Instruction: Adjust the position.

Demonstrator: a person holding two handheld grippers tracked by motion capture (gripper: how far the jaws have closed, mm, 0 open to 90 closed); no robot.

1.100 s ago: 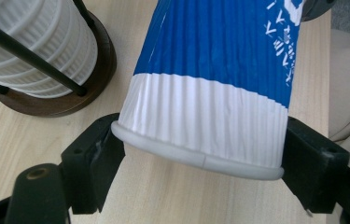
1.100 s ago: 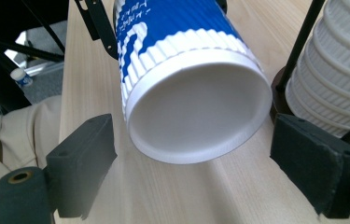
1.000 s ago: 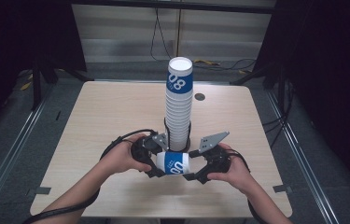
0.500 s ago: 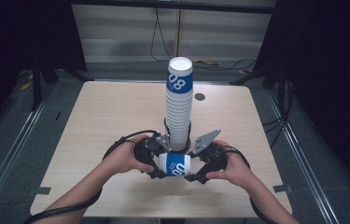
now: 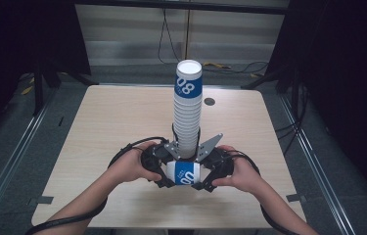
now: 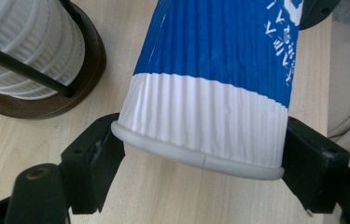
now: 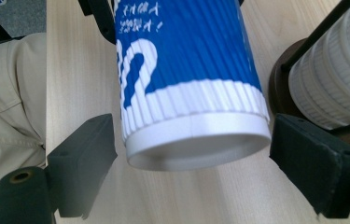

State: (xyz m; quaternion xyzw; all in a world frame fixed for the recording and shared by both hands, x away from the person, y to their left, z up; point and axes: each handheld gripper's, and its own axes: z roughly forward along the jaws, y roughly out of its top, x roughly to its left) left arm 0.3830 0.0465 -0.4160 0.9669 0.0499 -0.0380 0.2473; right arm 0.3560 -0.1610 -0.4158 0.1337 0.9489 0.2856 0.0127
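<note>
A blue-and-white ribbed paper cup lies on its side just above the table's front middle, held between both hands. My left gripper is shut on the cup at its rolled mouth rim, both black pads pressing on it. My right gripper stands open around the cup's bottom end; a thin gap shows beside its left pad. Just behind them rises a tall stack of white cups, topped by a blue one.
The stack stands in a round wooden base with black upright rods. The table has a small dark disc at its back. Beige trousers show past the front edge. Cables trail from both grippers.
My right gripper has shifted slightly left, toward the stack, with its grey plate. The left gripper and the cup have stayed in place.
</note>
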